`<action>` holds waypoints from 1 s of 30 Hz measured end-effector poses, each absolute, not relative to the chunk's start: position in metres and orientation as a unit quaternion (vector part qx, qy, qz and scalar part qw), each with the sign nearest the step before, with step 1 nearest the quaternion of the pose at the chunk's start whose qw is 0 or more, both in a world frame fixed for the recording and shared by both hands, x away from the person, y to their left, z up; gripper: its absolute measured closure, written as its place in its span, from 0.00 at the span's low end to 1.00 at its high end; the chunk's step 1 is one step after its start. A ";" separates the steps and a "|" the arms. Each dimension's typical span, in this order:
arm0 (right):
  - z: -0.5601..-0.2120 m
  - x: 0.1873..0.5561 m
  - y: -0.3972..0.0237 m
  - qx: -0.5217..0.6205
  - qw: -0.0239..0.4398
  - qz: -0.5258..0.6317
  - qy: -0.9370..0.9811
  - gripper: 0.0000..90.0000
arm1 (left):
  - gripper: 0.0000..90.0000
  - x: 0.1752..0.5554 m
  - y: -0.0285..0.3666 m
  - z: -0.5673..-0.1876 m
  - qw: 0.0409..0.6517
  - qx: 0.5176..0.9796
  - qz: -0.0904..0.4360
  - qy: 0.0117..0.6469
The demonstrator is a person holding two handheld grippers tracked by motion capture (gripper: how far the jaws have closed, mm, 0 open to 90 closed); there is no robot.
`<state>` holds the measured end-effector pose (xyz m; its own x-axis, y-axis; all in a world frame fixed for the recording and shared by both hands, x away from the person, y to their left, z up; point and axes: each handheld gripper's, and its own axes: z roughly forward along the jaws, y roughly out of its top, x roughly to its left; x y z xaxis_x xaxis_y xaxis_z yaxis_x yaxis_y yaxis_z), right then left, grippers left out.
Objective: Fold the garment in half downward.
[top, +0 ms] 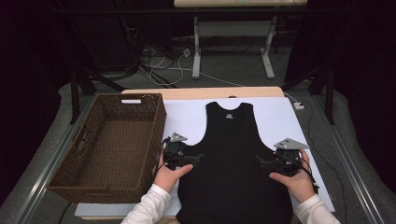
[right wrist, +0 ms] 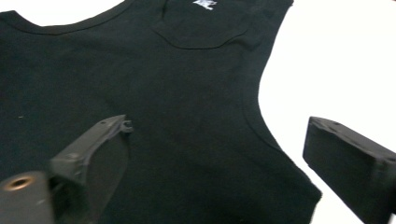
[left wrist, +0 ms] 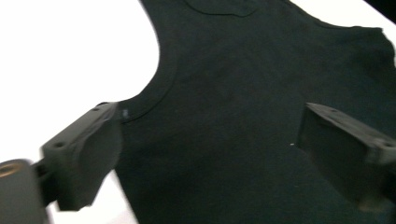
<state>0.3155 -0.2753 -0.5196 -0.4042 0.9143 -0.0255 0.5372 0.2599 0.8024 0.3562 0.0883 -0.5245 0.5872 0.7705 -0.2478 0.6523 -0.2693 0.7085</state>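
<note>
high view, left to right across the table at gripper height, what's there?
wicker basket → left gripper → black tank top → right gripper → bare white table surface

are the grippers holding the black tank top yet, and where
Nothing is held yet. The left gripper and right gripper are open, fingers straddling the tank top side edges below the armholes.
</note>
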 end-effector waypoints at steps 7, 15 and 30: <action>-0.525 0.325 -0.284 0.494 0.252 0.358 0.752 0.29 | 0.33 0.363 0.092 -0.530 0.401 0.783 0.083 0.469; -0.524 0.341 -0.300 0.517 0.231 0.373 0.735 0.45 | 0.44 0.379 0.084 -0.534 0.390 0.783 0.095 0.475; -0.532 0.394 -0.288 0.550 0.210 0.359 0.724 0.49 | 0.48 0.423 0.046 -0.538 0.363 0.791 0.080 0.486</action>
